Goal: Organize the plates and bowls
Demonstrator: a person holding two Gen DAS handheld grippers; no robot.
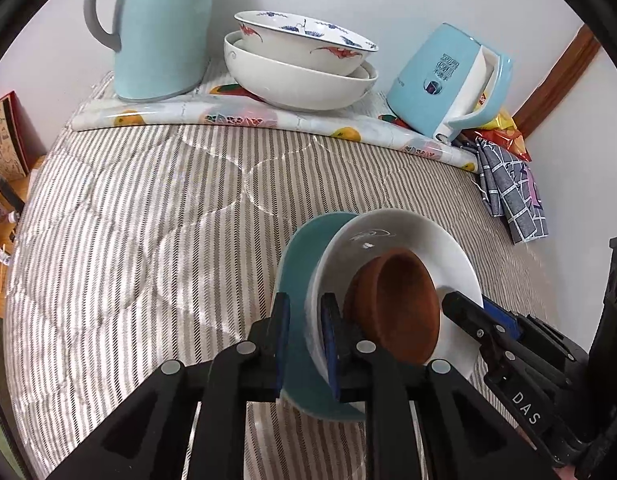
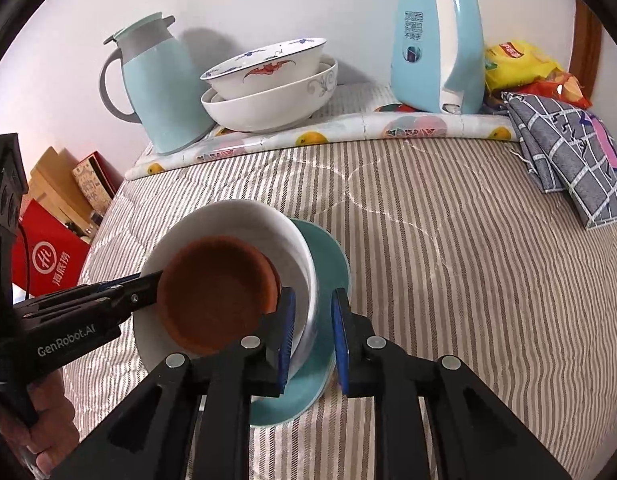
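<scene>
Left tongs [image 1: 304, 344] straddled rims of teal ceramic plate [image 1: 298, 264] and white ceramic bowl [image 1: 408, 236], pads slightly apart, not pressing. Right tongs [image 2: 314, 336] likewise, astride opposite rim. Stack sat on striped quilted surface [image 1: 148, 220]; small brown clay bowl [image 2: 216, 292] nested inside white bowl.

Home room, striped quilted bedding [image 1: 128, 220], kettle [image 2: 432, 44], thermos jug [image 2: 160, 84], snack packets [image 2: 520, 60]
</scene>
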